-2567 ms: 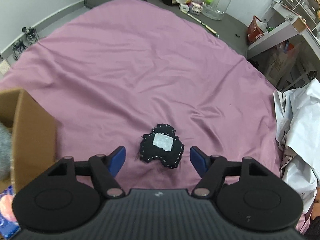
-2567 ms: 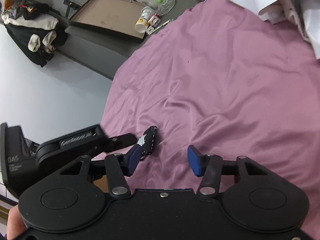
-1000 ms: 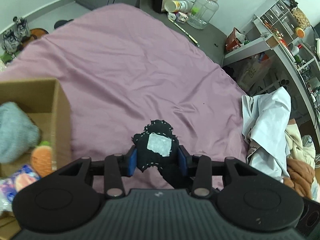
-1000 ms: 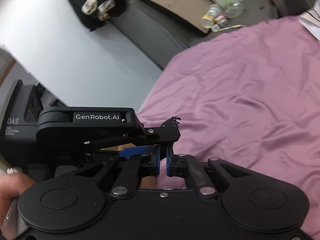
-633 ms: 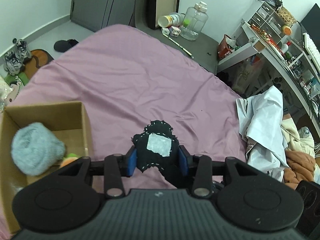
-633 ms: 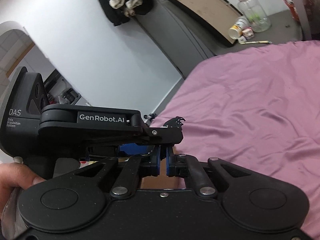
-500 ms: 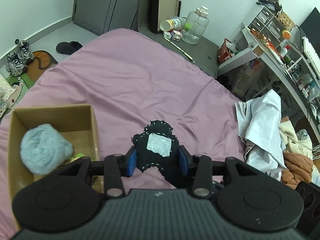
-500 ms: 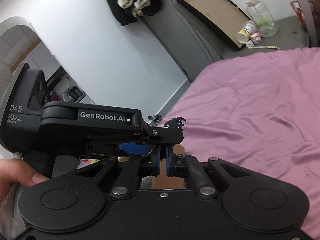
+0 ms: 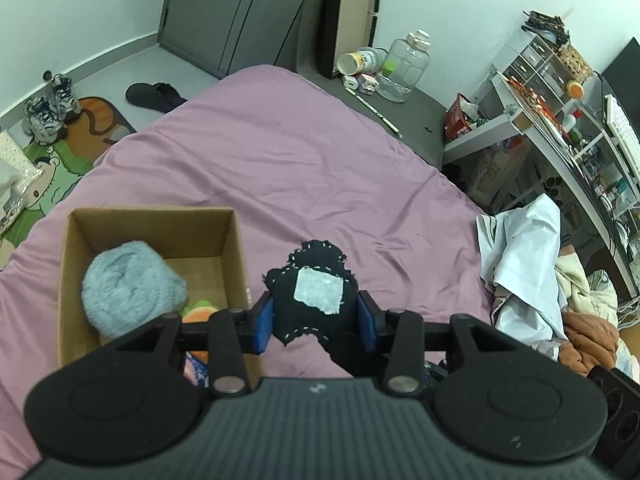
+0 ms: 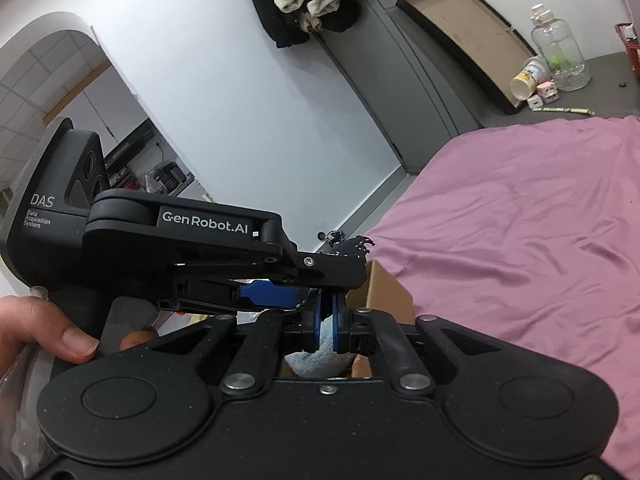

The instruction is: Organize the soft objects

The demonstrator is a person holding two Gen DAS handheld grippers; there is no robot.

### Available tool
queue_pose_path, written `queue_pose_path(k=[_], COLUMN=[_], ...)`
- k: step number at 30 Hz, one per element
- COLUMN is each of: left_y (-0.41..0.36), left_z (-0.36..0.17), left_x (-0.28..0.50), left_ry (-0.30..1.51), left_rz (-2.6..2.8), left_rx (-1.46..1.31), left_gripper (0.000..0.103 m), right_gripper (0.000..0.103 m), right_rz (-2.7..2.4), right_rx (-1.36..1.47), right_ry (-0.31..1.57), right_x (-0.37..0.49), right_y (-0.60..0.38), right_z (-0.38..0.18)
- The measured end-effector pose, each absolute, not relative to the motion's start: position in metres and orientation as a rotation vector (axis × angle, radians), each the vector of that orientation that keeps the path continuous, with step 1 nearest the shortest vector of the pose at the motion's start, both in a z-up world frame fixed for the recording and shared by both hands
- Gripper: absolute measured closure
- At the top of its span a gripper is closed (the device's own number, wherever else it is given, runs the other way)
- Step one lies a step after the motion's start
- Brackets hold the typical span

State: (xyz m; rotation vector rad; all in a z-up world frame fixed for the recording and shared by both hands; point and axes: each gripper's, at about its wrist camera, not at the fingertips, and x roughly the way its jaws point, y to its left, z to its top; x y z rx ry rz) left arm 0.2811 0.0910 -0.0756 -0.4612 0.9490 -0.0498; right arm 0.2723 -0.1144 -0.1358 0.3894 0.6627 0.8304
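Observation:
A flat black felt toy [image 9: 316, 292] with a white patch and white stitching hangs above the purple bedsheet [image 9: 280, 160], with my left gripper [image 9: 315, 314] shut on its sides. To its left stands an open cardboard box [image 9: 152, 212] holding a grey fluffy ball [image 9: 132, 284] and an orange plush [image 9: 200, 312]. In the right wrist view my right gripper [image 10: 326, 316] is shut just under the left gripper [image 10: 352, 270]. I cannot tell whether it pinches the toy, whose fringe [image 10: 358, 245] pokes out above. The box corner [image 10: 384, 284] shows behind.
A person's hand [image 10: 40, 328] holds the left gripper's handle. White and orange clothes [image 9: 528, 272] are heaped at the bed's right edge. A desk with shelves [image 9: 560, 120], a clear jug [image 9: 404, 68], shoes [image 9: 48, 108] and slippers [image 9: 156, 94] surround the bed.
The left gripper closed on the black toy and lifted it off the sheet. Both grippers rose and shifted, bringing the whole box into the left wrist view. The right gripper shut and rolled.

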Motion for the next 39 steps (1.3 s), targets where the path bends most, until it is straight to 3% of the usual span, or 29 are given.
queue_pose_path(k=[19, 21, 25, 34, 39], left_y=[0.149, 0.148, 0.150, 0.152, 0.148], left_z=[-0.113, -0.113, -0.114, -0.107, -0.089], left_x=[0.304, 0.308, 0.314, 0.306, 0.291], left_ry=[0.966, 0.965, 0.958, 0.974, 0.963], left_rz=[0.057, 0.058, 0.056, 0.051, 0.048], left_rx=[-0.521, -0.507, -0.491, -0.452, -0.394], left_gripper=[0.058, 0.052, 0.025, 0.021, 0.013], right_gripper=[0.092, 0.092, 0.091, 0.087, 0.074], right_rz=[0.768, 0.751, 0.730, 0.708, 0.710], right_rx=[0.347, 0.350, 0.359, 0.381, 0.378], right_ry=[0.694, 0.699, 0.711, 0.726, 0.722], right_x=[0.272, 0.274, 0.277, 0.278, 0.274], right_y=[-0.095, -0.096, -0.097, -0.104, -0.111], right_z=[-0.147, -0.148, -0.152, -0.154, -0.144])
